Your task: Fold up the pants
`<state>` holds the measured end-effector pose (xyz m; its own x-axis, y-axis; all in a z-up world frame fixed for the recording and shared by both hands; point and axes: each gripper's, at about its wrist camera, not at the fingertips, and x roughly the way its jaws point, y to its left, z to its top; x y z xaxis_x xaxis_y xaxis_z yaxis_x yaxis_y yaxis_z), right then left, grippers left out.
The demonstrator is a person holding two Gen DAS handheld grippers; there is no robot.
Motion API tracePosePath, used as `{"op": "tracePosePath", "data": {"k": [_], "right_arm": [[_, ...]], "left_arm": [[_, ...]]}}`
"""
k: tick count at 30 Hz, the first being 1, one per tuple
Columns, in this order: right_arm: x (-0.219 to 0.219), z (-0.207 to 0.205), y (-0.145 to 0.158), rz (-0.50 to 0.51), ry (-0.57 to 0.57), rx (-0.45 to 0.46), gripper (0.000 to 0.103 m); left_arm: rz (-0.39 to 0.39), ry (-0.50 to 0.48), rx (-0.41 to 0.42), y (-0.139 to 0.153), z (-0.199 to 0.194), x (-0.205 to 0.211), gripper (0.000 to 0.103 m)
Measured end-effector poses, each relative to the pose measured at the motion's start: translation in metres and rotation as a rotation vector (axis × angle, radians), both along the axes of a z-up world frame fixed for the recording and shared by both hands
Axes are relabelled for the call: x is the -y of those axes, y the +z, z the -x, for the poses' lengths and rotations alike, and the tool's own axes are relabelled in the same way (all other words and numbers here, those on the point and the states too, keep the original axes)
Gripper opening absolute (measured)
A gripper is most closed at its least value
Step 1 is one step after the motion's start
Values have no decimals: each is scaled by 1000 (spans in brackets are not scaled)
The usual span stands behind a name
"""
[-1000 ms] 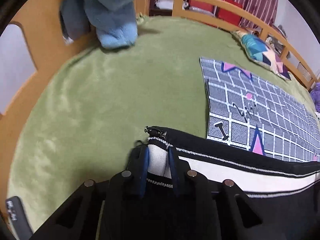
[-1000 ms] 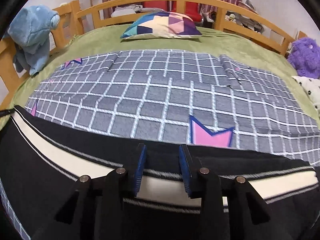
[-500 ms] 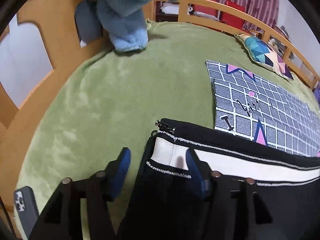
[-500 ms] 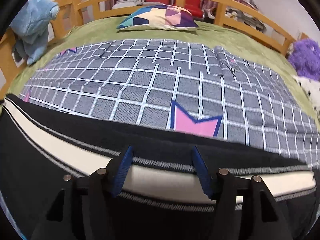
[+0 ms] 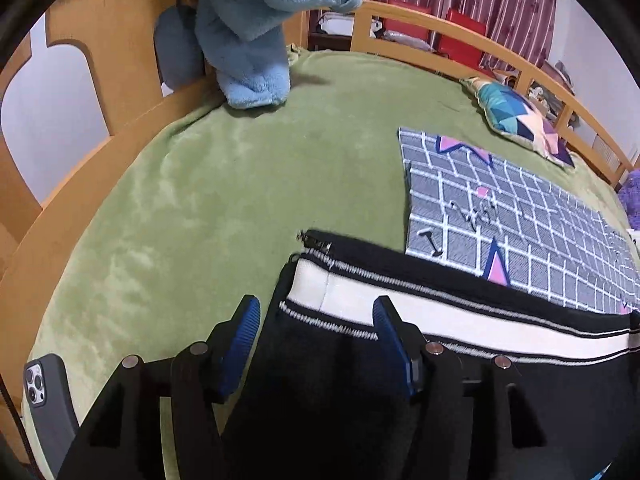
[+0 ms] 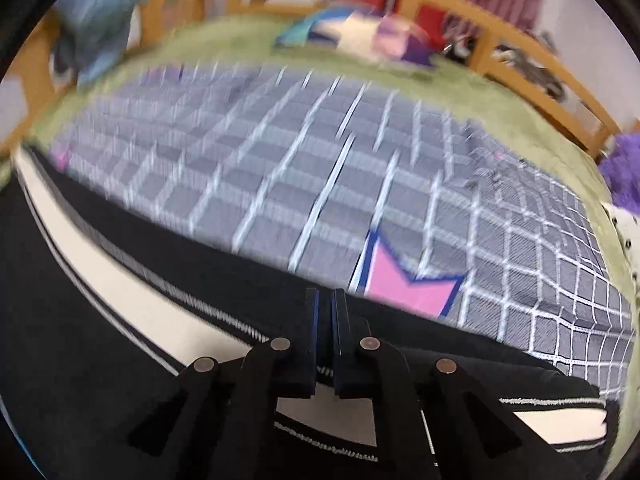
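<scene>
The left gripper (image 5: 314, 322) stood open over the near end of the black pants (image 5: 460, 320) on the green blanket (image 5: 240, 184).

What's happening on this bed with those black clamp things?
A person is folding black pants with a white side stripe, laid on a green blanket. The left gripper is open, its fingers either side of the pants' end. The right gripper is shut over the pants; that view is blurred.
</scene>
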<state>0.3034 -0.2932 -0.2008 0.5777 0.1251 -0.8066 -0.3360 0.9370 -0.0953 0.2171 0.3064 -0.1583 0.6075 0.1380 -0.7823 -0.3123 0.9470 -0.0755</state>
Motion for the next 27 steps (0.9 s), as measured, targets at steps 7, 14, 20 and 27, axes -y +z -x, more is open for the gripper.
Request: {"op": "tracePosePath", "data": {"k": [7,14,20,27], "right_arm": [[-12,-21,-31,43,-48,-16,6],[12,11,4,-2,-141,29,29],[34,79,23,-63,-317,37,43],[31,152,23,-101,-389,-7,43]], "left_arm": [[-28,35,-6,1,-9,0,57],[-20,27,9,8,30,-4,57],[112,19,4,11,82,-1,57],[245,13,-15,-6,148,3,57]]}}
